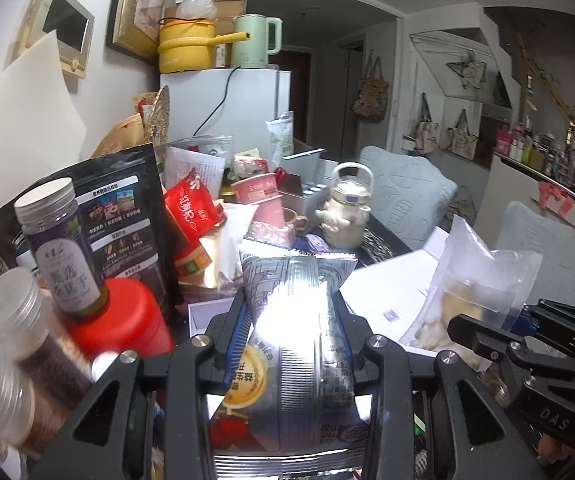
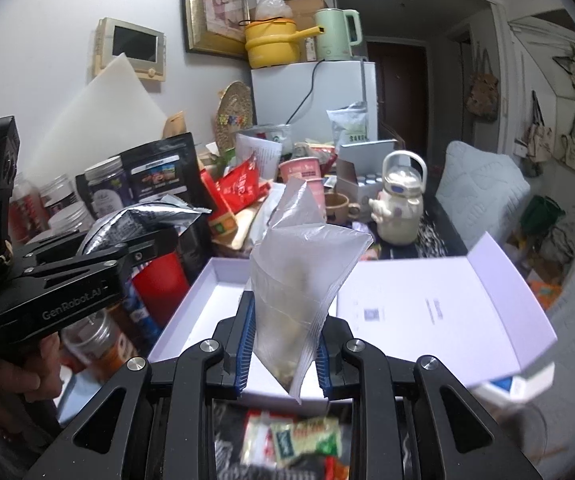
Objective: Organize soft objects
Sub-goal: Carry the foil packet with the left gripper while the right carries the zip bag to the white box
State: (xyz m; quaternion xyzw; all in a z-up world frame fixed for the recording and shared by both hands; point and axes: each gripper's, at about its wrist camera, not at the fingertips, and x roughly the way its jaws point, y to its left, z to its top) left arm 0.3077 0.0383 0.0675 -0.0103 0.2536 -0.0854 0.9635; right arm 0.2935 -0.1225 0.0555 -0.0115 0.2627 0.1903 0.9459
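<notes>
Both grippers are carrying a soft packet toward the white box (image 2: 223, 280), so the step in hand, judging by the poses, is transport ahead of placing. The left gripper (image 1: 291, 344) is clamping a silver foil bag (image 1: 299, 320) between its blue pads (image 1: 236, 332); the bag is standing up out of the jaws, held off the table. The right gripper (image 2: 285, 344) is closed on a clear pouch (image 2: 303, 276), whose top is leaning above the near edge of the box, clear of its floor. The box is lying open on the table, its lid (image 2: 427, 308) folded out to the right, with jars (image 1: 51, 224) and a red canister (image 1: 127, 316) crowding its left edge. The next move probably calls for lowering one packet at a time into the box, releasing only once it is resting on the floor, and keeping the two grippers apart over the narrow opening. Both grippers are pointing forward and tilted somewhat downward, side by side; a hand (image 2: 23, 372) is gripping the left handle.
</notes>
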